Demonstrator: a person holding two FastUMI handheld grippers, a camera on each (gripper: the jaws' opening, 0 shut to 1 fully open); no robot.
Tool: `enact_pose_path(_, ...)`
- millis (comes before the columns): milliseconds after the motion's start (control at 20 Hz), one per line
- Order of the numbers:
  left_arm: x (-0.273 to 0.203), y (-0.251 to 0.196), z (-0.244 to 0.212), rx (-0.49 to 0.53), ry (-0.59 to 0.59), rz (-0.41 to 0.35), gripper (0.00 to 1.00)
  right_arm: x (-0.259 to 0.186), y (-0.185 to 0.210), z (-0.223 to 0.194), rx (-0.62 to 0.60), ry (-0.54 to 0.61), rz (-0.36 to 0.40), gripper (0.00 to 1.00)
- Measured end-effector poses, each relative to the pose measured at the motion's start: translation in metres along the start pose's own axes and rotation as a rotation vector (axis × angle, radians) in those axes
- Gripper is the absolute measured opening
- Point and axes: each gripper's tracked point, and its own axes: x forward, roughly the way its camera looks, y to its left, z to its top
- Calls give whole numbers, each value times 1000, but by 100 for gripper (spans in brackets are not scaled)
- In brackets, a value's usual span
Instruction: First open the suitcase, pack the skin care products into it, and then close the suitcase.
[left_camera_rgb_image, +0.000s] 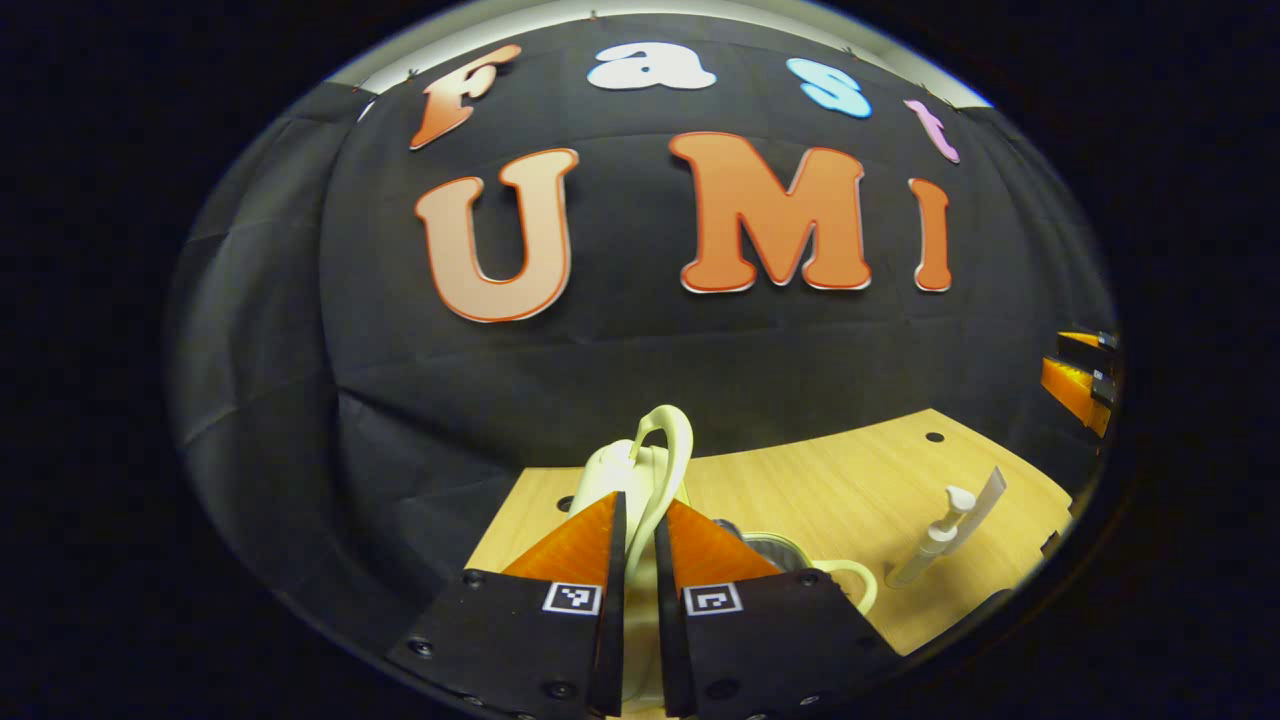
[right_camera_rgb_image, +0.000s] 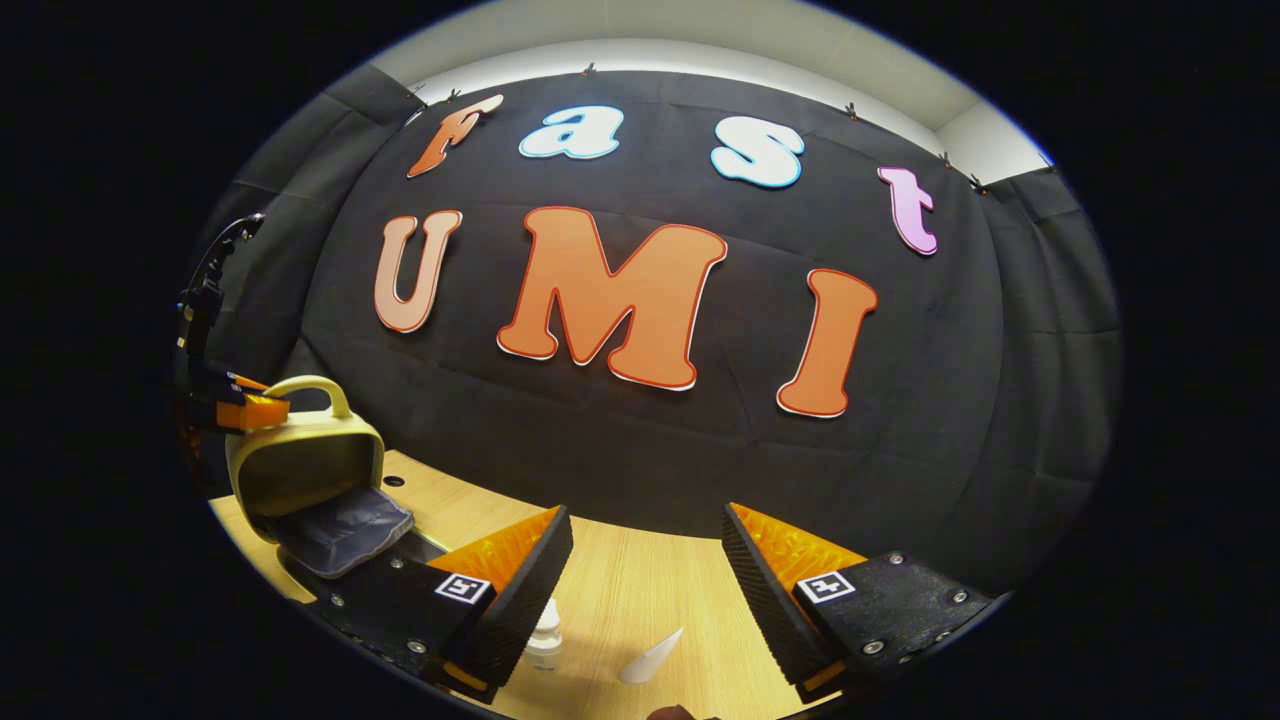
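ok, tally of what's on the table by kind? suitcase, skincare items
Suitcase: 1, cream, lid raised, its handle between the left gripper fingers.
Pump bottle: 1, white.
Tube: 1, white.
Total: 3.
The right gripper hangs open above the bottle and tube.

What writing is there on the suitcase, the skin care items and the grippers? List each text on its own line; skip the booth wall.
No text can be read.
Suitcase: no print visible.
Pump bottle: too small to show any label.
Tube: looks plain, too small to tell.
Left gripper and right gripper: square coded markers, patterns rather than letters.
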Motion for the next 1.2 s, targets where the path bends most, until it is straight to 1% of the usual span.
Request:
enact_pose_path(100,1,34,-2,-35,8,9,16,1,6,3,-6,-2,-1,96)
enact_pose_path(200,5,72,-9,-84,15,47,16,1,13,5,-12,0,-4,96)
enact_pose_path(250,5,93,-12,-117,22,72,11,0,15,6,-13,0,-7,96)
enact_pose_path(300,11,108,-25,-147,47,83,6,0,19,7,-11,2,-8,96)
enact_pose_path(350,14,128,-32,-174,52,103,8,0,23,7,-9,6,-9,96)
enact_pose_path(450,22,156,-50,-233,78,111,8,0,30,8,-8,12,-13,96)
enact_pose_path(700,38,213,-105,-391,177,141,8,-1,43,11,-9,17,-32,96)
enact_pose_path(850,49,243,-158,-462,274,177,8,-2,50,9,1,31,-28,96)
enact_pose_path(900,49,253,-179,-483,327,190,8,-2,51,8,4,37,-27,96)
enact_pose_path(1050,52,275,-245,-500,485,243,8,0,54,5,23,53,-20,96)
enact_pose_path(1100,54,280,-260,-512,518,266,8,0,54,3,27,57,-21,96)
enact_pose_path(1150,55,287,-270,-505,550,297,8,0,54,3,30,59,-20,96)
enact_pose_path(1200,54,294,-282,-471,586,346,11,0,53,2,30,62,-20,96)
